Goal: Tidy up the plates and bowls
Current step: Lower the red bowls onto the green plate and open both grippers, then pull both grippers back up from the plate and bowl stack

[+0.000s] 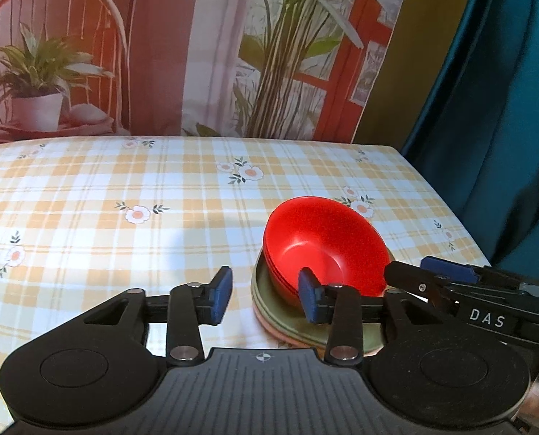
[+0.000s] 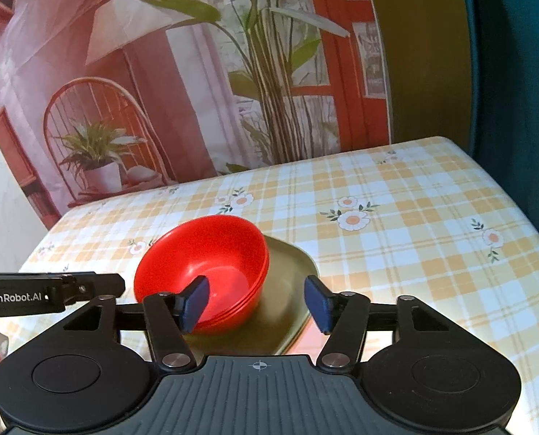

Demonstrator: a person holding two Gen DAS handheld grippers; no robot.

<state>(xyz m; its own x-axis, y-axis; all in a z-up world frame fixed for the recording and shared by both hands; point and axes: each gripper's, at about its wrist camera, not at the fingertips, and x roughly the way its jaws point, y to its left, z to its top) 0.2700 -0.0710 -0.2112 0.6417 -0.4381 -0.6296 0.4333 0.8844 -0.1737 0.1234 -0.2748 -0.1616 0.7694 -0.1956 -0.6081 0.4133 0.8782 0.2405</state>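
A stack of red bowls [image 1: 323, 250] sits on a stack of plates, olive green on top [image 1: 283, 311] with a pink one under it, on the checked tablecloth. My left gripper [image 1: 265, 299] is open, just left of the stack, its right finger by the bowls' near rim. The right gripper shows at the right edge of the left wrist view [image 1: 447, 272]. In the right wrist view the red bowls [image 2: 204, 264] sit on the green plate [image 2: 287, 290]. My right gripper [image 2: 256, 302] is open and empty, its left finger over the bowls' near rim, its right finger above the plate's edge.
The table [image 1: 124, 217] has a yellow checked floral cloth. Its right edge [image 1: 461, 224] borders a teal curtain. A printed backdrop with plants and a chair hangs behind the far edge. The left gripper's body shows at the left of the right wrist view [image 2: 33, 295].
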